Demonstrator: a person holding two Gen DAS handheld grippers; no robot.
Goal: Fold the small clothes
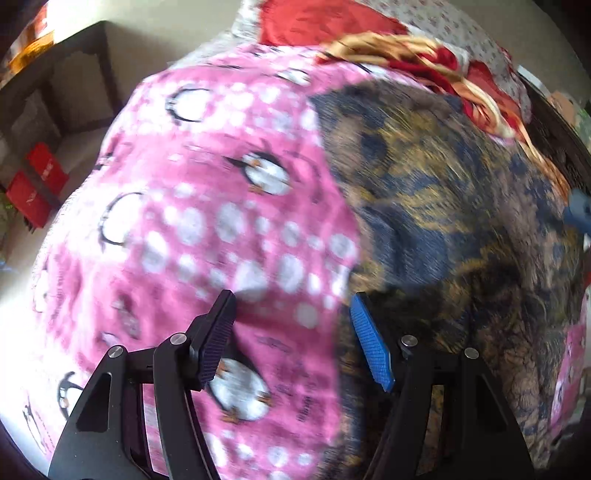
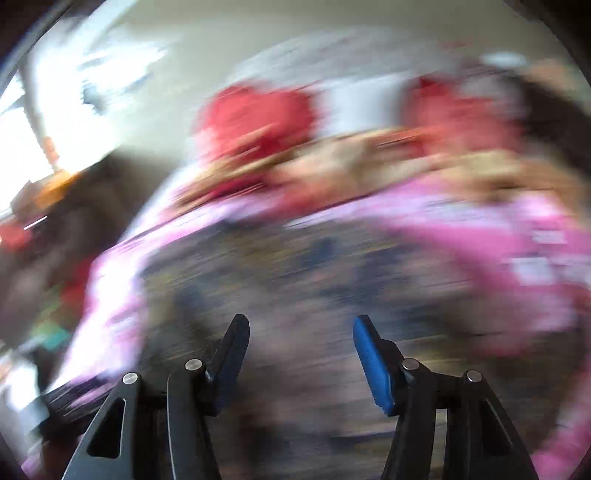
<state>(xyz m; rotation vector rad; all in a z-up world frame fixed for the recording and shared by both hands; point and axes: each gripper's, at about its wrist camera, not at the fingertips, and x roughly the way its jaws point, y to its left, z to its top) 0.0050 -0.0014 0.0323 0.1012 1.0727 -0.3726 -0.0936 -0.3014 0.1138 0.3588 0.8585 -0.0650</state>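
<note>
A dark blue and brown patterned garment [image 1: 436, 221] lies spread on a pink penguin-print blanket [image 1: 207, 206]. In the left wrist view my left gripper [image 1: 291, 304] hangs just above the garment's left edge, where it meets the blanket. Its jaws are open with nothing between them. The right wrist view is heavily blurred. There my right gripper [image 2: 300, 322] stands open over the same dark garment [image 2: 295, 266], and no cloth is caught between its fingers. The pink blanket [image 2: 517, 240] shows around the garment.
Red clothes [image 1: 317, 18] and a red and gold patterned cloth [image 1: 424, 55] lie at the far side of the blanket. A dark low table [image 1: 74, 66] and red boxes [image 1: 33, 184] stand on the floor to the left.
</note>
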